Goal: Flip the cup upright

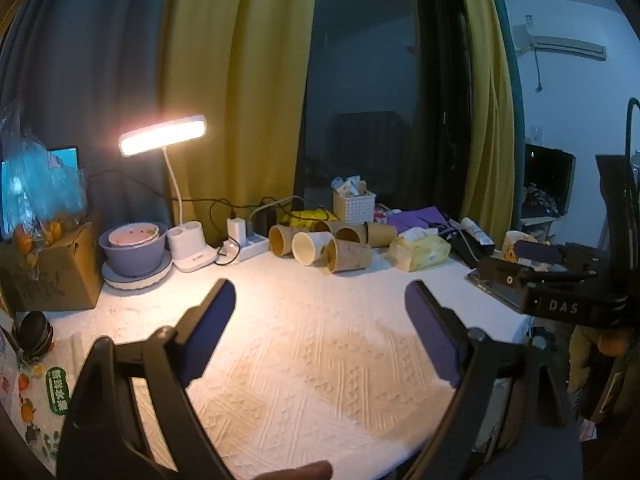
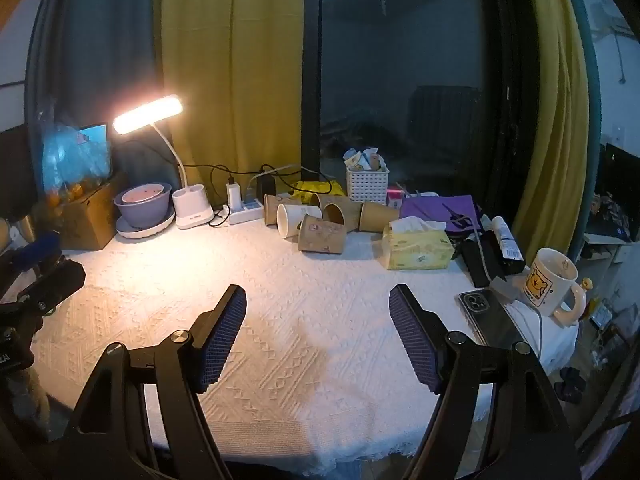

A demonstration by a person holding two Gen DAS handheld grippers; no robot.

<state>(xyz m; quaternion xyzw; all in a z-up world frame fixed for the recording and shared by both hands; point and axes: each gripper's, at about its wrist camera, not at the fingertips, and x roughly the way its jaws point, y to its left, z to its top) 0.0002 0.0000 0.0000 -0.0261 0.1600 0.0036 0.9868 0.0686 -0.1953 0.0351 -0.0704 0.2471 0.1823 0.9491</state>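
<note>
Several paper cups lie on their sides in a cluster at the back of the white-clothed table [image 1: 304, 360]. The nearest is a brown cup [image 1: 349, 255] [image 2: 322, 234], with a white cup [image 1: 311, 246] [image 2: 297, 218] next to it and more brown cups [image 2: 342, 213] behind. My left gripper [image 1: 320, 304] is open and empty, well short of the cups. My right gripper [image 2: 318, 312] is open and empty over the cloth, also short of them. The right gripper's body shows at the right of the left wrist view [image 1: 560, 280].
A lit desk lamp [image 1: 164, 136], stacked bowls [image 1: 134, 248] and a cardboard box [image 1: 52, 272] stand at the back left. A tissue pack [image 2: 416, 248], white basket [image 2: 367, 184], phone [image 2: 488, 316] and upright mug [image 2: 554, 284] are on the right.
</note>
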